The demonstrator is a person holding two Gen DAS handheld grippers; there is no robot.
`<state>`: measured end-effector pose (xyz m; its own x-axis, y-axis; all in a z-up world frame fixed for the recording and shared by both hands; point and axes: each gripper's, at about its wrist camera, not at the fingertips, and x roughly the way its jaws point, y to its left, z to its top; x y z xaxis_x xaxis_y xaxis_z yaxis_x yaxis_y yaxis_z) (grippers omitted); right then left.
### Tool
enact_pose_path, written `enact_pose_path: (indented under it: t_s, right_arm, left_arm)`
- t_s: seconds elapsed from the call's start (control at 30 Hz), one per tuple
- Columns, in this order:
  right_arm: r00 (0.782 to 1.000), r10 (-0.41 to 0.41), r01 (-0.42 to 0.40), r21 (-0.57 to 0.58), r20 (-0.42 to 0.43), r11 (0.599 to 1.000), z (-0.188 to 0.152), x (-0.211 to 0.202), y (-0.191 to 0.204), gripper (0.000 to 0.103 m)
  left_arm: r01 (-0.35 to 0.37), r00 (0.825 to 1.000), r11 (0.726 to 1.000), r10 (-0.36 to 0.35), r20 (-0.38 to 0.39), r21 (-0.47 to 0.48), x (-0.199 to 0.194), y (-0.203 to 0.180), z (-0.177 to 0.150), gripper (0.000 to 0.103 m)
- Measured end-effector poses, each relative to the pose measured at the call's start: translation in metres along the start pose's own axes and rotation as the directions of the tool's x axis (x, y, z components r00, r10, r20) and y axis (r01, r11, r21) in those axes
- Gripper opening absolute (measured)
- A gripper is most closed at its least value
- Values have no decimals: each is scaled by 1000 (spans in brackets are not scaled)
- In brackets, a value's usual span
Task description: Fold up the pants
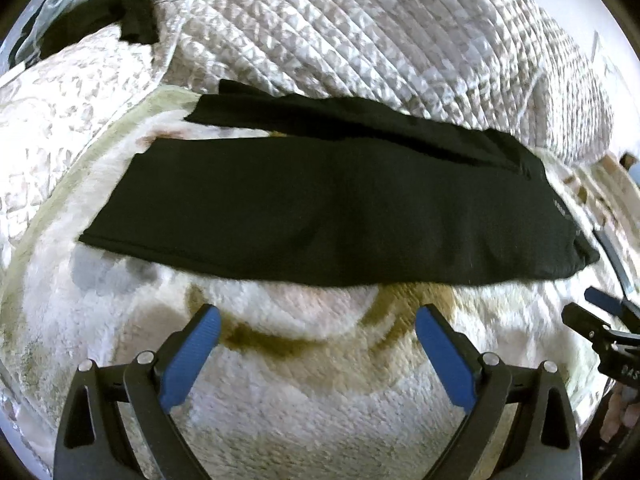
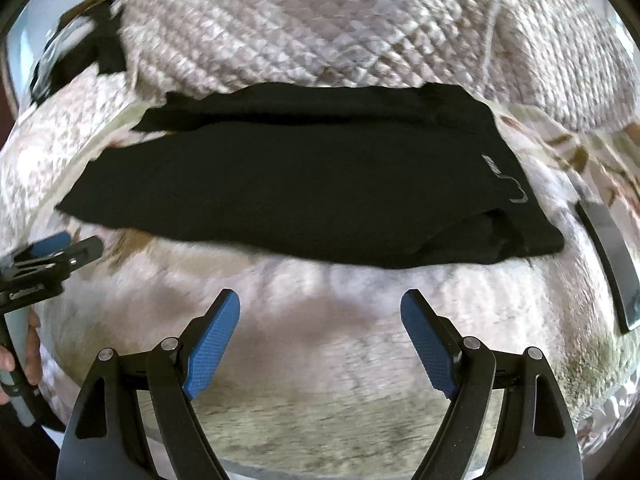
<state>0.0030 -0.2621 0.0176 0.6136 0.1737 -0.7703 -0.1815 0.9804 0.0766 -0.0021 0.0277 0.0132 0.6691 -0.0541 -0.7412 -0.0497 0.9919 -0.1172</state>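
Black pants (image 1: 328, 208) lie flat on a fluffy white blanket (image 1: 304, 392), one leg folded over the other, legs stretching left and waist at the right. In the right wrist view the pants (image 2: 312, 188) show a small grey logo near the waist. My left gripper (image 1: 318, 322) hovers open just short of the pants' near edge, nothing between its blue pads. My right gripper (image 2: 320, 308) is open too, short of the near edge and nearer the waist end. The right gripper's tip (image 1: 600, 312) shows at the left view's right edge; the left gripper (image 2: 56, 252) shows at the right view's left edge.
A quilted grey-white bedspread (image 1: 360, 28) is heaped behind the pants. Another black garment (image 1: 132, 8) lies at the far left on it. A dark flat strip (image 2: 612, 256) rests on the blanket right of the waist. A hand (image 2: 24, 344) holds the left gripper's handle.
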Motion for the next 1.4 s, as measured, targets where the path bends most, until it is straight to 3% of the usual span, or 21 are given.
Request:
enact_pose_path:
  t_s: [0.2,0.4,0.53,0.67,0.73,0.87,0.97,1.03,1.2,1.4]
  right_arm:
    - [1000,23,-20,206,-11,978,3,3,-49,83]
    - [997,68,-72,389,26,918,15,11,-89,83]
    - [996,61,-81,467,58,880,21,18,-108,83]
    - [994,60,-97,525,87,846,28,28,-121,82]
    - [992,64,-113,552,108,826,31,31,-127,69]
    - [989,71,-136,604,131,785,32,36,-142,49]
    - [988,70,-144,641,139,754,31,40,-151,27]
    - [988,63,-142,662,141,736,30,40,-156,13]
    - [985,70,-157,663,156,731,31,37,-157,4]
    - [971,101,-217,634,215,742,36,-1,-151,3]
  left_arm:
    - [42,999,988,-39,25,-146,0,34,9,99]
    - [130,991,927,-117,58,-352,8,80,17,95]
    - [157,987,903,-133,87,-401,19,92,19,92]
    - [138,989,912,-102,112,-387,26,89,26,88]
    - [117,990,909,-76,116,-399,28,94,28,74]
    - [73,994,905,-31,105,-420,32,100,33,57]
    - [47,996,898,-8,90,-437,37,105,35,37]
    - [26,997,892,9,75,-452,41,109,37,16]
    - [22,998,898,6,62,-439,43,111,41,4]
    - [64,995,911,-26,97,-406,6,104,41,4]
